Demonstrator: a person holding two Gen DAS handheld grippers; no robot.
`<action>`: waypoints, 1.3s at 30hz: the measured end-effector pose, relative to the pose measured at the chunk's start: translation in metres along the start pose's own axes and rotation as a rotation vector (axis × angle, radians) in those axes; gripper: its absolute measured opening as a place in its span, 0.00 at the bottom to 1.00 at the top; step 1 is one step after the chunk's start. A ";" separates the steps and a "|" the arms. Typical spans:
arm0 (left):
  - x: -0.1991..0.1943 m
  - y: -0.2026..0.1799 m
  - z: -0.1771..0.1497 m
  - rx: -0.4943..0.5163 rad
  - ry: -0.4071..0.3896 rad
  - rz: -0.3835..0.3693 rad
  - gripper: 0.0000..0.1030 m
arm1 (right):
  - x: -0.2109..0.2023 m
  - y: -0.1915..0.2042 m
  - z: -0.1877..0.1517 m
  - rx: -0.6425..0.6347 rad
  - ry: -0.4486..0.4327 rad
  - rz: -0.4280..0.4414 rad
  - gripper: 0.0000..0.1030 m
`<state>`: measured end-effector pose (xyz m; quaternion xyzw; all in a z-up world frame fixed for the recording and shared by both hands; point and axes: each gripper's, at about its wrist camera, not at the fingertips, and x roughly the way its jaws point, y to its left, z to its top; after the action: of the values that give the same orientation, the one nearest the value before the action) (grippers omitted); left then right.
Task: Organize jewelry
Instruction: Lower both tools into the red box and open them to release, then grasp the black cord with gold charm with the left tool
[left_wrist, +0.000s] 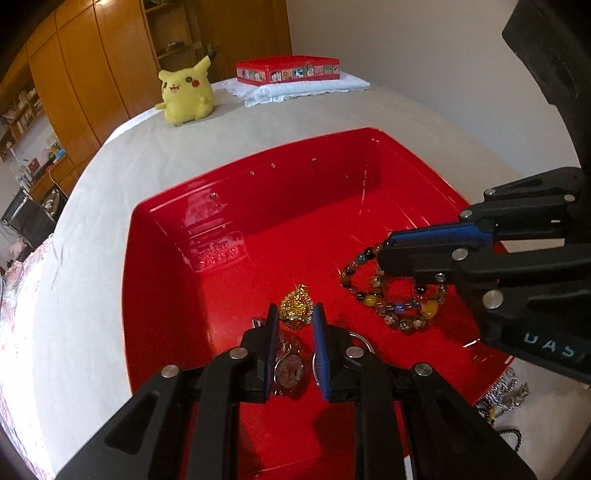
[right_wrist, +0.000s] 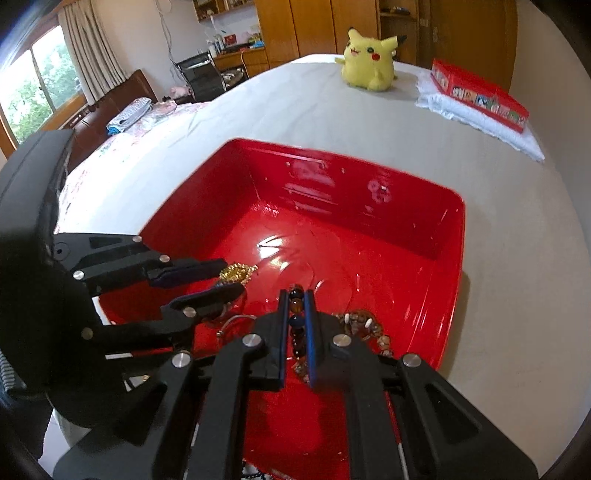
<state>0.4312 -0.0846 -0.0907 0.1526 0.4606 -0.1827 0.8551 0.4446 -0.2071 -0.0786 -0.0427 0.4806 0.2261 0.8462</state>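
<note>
While clamped, right hand-held gripper (right_wrist: 296, 325) pinches bracelet (right_wrist: 297, 306).

The tray (left_wrist: 166, 277) was glossy red, the pendant (left_wrist: 295, 308) gold, the bead bracelets (left_wrist: 399, 302) amber, black and speckled brown (one blue bead), the plush (left_wrist: 186, 92) yellow, red-cheeked.

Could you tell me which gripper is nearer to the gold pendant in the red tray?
Left. The left gripper has its open fingers on either side of the gold pendant; the right gripper is off to the side, around a bead bracelet.
</note>
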 end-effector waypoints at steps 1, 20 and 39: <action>0.001 0.000 -0.001 -0.002 0.001 0.000 0.17 | 0.002 -0.001 0.000 0.003 0.005 -0.001 0.06; -0.017 0.002 -0.011 -0.028 -0.016 0.024 0.38 | -0.019 -0.019 -0.015 0.040 -0.033 -0.014 0.20; -0.142 0.012 -0.138 -0.056 -0.161 0.065 0.61 | -0.111 0.057 -0.141 -0.046 -0.129 0.081 0.38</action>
<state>0.2636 0.0093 -0.0429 0.1284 0.3900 -0.1538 0.8988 0.2604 -0.2350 -0.0536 -0.0279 0.4211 0.2736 0.8644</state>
